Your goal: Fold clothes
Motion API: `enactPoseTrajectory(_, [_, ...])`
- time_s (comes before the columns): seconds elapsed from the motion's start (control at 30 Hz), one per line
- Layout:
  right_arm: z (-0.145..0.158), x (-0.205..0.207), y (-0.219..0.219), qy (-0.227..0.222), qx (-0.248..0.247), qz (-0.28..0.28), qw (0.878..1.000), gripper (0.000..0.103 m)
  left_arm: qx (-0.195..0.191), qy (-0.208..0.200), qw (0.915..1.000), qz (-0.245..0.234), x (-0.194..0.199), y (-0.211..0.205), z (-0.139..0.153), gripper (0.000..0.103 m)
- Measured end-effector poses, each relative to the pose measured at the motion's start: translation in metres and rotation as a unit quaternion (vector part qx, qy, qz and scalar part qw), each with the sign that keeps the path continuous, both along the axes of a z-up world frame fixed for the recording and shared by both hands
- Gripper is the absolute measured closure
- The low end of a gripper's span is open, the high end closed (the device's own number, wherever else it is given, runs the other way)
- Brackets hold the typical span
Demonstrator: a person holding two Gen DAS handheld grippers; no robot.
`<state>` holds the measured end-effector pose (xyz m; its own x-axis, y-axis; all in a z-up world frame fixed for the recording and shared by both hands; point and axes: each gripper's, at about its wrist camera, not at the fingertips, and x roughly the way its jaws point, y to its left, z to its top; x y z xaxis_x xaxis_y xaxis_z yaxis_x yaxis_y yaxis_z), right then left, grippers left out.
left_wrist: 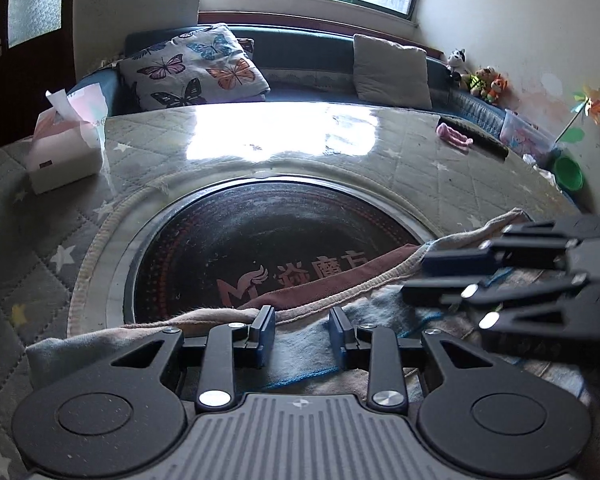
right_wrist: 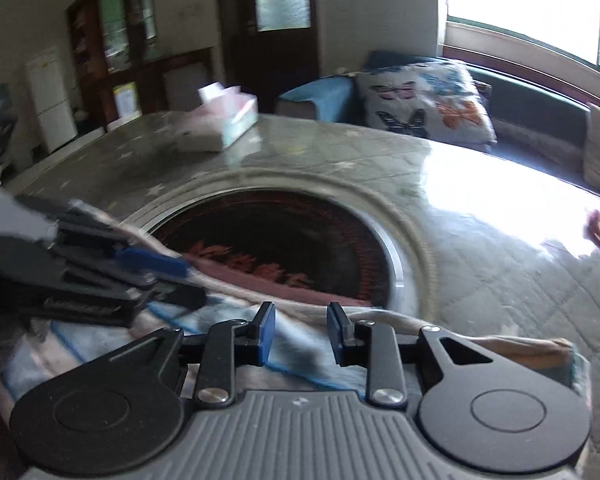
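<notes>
A soft garment (left_wrist: 308, 344) in pale blue, beige and brown with blue stitching lies at the near edge of the table, partly over the round dark heater plate (left_wrist: 236, 240). My left gripper (left_wrist: 302, 330) is open just above the cloth with nothing between its pads. The right gripper (left_wrist: 452, 276) comes in from the right over the same cloth. In the right wrist view my right gripper (right_wrist: 301, 330) is open above the garment (right_wrist: 300, 360), and the left gripper (right_wrist: 180, 280) shows blurred at the left.
A tissue box (left_wrist: 64, 152) stands at the table's far left. A pink item (left_wrist: 454, 136) and a dark strip lie at the far right. A sofa with a butterfly cushion (left_wrist: 196, 68) and a beige cushion (left_wrist: 392, 70) runs behind. A green bowl (left_wrist: 568, 172) sits at the right edge.
</notes>
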<state>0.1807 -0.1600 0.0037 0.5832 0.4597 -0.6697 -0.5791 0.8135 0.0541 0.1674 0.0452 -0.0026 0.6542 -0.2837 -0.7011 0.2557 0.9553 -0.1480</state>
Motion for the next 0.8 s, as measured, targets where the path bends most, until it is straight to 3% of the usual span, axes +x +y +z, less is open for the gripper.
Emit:
enactPoseTrajectory(0.1, [-0.011,0.002,0.012,0.006,-0.014,0.011,1.000,0.074,-0.007,0.001,1.0000,0.001,0.000,0.002,0.000,0.070])
enactPoseTrajectory(0.2, [-0.013,0.002,0.018,-0.017,-0.023,0.013,1.000,0.071,-0.007,0.002,1.0000,0.002,0.000,0.001,0.002,0.070])
enactPoseTrajectory(0.33, [-0.006,0.001,0.006,0.004,0.011,-0.003,1.000,0.071,-0.002,-0.001,1.0000,-0.001,-0.002,0.000,0.000,0.070])
enactPoseTrajectory(0.57, [-0.002,0.002,-0.048,0.021,0.030,-0.077,0.996,0.071,-0.005,-0.001,1.0000,0.002,-0.002,0.000,0.000,0.070])
enactPoseTrajectory(0.8, [0.002,-0.001,-0.127,0.029,0.067,-0.171,0.983,0.071,-0.003,-0.003,1.0000,0.003,-0.002,-0.001,-0.001,0.069])
